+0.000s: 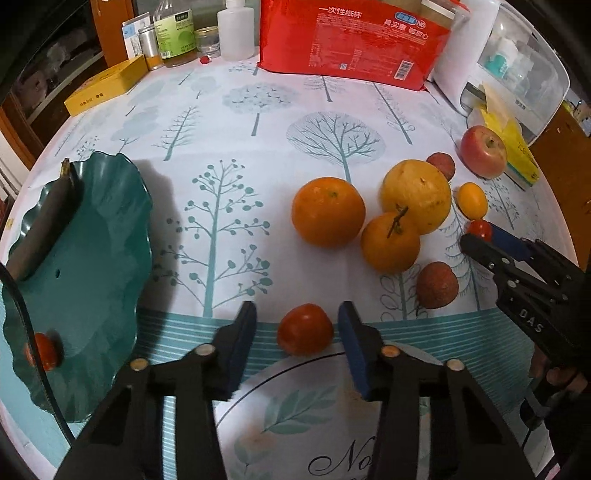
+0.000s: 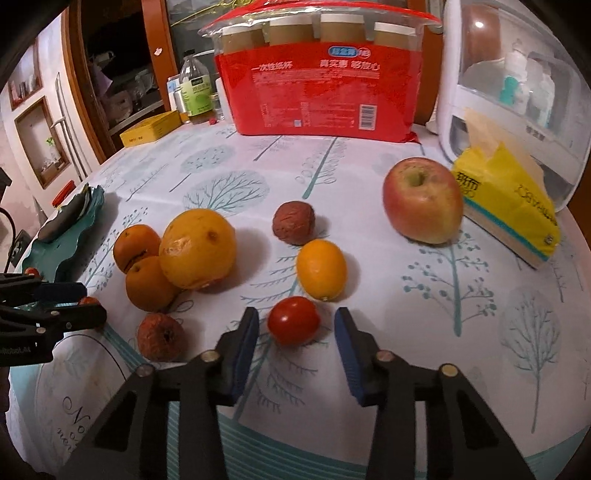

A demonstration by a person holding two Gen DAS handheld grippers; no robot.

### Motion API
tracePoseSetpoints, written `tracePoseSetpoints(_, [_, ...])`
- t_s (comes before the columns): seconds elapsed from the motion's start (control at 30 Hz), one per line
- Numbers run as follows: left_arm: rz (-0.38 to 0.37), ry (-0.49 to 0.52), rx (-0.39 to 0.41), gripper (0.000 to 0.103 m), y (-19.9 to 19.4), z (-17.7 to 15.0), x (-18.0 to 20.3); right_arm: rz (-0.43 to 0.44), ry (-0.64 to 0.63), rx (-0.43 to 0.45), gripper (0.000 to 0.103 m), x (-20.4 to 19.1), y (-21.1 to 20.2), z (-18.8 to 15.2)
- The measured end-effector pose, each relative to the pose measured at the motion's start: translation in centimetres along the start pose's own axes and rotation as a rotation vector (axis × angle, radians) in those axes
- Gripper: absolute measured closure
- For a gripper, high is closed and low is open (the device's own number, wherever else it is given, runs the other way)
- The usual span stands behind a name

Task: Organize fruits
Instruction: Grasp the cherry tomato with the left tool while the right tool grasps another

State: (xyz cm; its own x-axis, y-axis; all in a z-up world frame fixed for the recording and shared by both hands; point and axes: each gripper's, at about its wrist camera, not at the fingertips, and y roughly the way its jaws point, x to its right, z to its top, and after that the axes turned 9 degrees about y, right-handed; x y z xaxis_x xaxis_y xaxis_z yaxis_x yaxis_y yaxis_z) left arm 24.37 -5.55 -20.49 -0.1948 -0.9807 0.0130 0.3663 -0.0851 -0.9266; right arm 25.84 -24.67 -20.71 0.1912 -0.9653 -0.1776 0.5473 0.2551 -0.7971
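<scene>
Three tomatoes (image 1: 305,329) — two tools (image 1: 298,345).

I saw red paper-cup pack (image 2: 320,94) at table's back edge; left of it, white bottle (image 1: 235,30), green-label bottle (image 1: 174,34), yellow box (image 1: 107,85); right of it, yellow tissue pack (image 2: 508,201).

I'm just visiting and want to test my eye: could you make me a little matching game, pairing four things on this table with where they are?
Things:
1. apple
2. banana
3. paper cup pack
4. left gripper

Places:
A. on the green plate
B. around a small tomato
C. beside the yellow tissue pack
D. at the table's far edge

Pairs: 1-C, 2-A, 3-D, 4-B
</scene>
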Motion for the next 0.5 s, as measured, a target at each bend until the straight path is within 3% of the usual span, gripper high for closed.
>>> tracePoseSetpoints(0.07, [-0.015, 0.001, -0.002, 0.075, 0.20, -0.06, 0.08, -0.013, -0.014, 0.005, 0.071, -0.33, 0.11, -0.07])
tracePoseSetpoints(0.5, [-0.036, 0.002, -0.001, 0.075, -0.45, -0.47, 0.05, -0.026, 0.020, -0.030, 0.075, -0.75, -0.47, -0.78])
